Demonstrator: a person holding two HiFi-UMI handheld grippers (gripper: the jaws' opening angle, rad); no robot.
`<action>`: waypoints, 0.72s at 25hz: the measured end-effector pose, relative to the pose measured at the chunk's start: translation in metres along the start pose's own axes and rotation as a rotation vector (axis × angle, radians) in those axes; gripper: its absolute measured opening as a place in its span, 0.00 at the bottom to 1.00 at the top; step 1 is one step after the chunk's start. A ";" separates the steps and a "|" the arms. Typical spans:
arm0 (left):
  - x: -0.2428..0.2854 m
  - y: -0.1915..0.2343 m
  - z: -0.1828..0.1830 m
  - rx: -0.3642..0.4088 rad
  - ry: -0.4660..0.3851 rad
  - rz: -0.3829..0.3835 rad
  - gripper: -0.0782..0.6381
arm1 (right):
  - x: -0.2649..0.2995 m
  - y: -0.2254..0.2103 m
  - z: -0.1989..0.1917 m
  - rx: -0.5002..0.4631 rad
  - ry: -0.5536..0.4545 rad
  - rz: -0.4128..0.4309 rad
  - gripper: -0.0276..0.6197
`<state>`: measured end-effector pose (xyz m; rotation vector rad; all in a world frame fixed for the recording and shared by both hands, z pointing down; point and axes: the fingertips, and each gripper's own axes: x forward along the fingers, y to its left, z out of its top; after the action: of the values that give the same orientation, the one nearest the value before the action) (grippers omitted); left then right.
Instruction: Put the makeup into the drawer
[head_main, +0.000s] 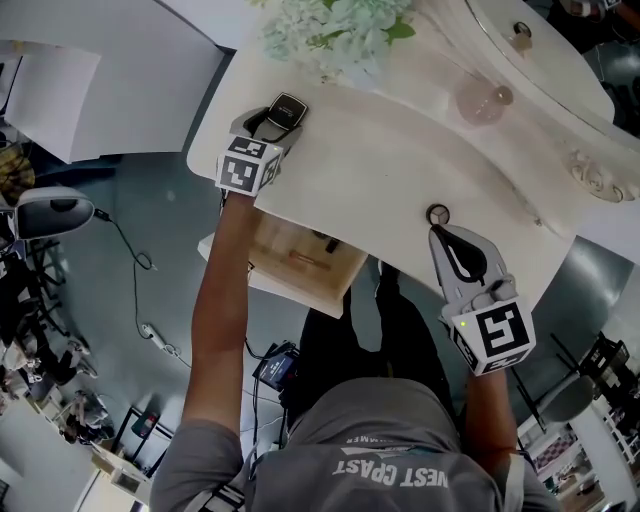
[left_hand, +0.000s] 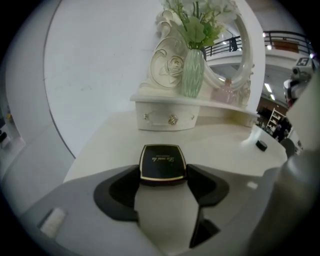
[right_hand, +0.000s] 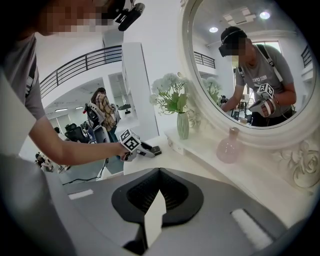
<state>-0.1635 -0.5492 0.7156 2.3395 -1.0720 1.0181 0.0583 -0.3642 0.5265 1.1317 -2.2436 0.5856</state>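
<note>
1. Head view: looks steeply down on a white dressing table. Finds the black compact lying flat near the table's left edge, upper left of centre. Shows the left gripper with jaws standing wide on either side of the compact. Shows the wooden drawer pulled open under the tabletop, left of centre, well below the compact in the frame. Places the right gripper at lower right, pinched together on nothing, tips just beside a small dark ring on the tabletop.
2. Left gripper view: frames the gold-edged compact at centre, flat on the table between the tips of the left gripper, jaws spread wide. Takes in a green vase at upper centre, standing on a knobbed shelf unit.
3. Right gripper view: shows the right gripper at lower centre, closed tip to tip, nothing between the jaws. Catches the left gripper at middle left with the compact at its tips. Takes in a pink bottle right of centre, below a round mirror.
</note>
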 end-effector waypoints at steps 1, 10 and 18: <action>-0.001 0.000 0.000 0.000 -0.003 -0.001 0.52 | 0.001 0.000 0.001 -0.002 0.000 0.002 0.05; -0.034 -0.003 0.008 0.033 -0.043 -0.002 0.52 | 0.009 0.018 0.010 -0.041 -0.001 0.041 0.05; -0.079 -0.006 -0.013 0.050 -0.044 0.012 0.52 | 0.019 0.045 0.025 -0.111 0.000 0.097 0.05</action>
<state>-0.2002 -0.4987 0.6654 2.4088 -1.0899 1.0126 0.0042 -0.3657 0.5140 0.9735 -2.3107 0.4927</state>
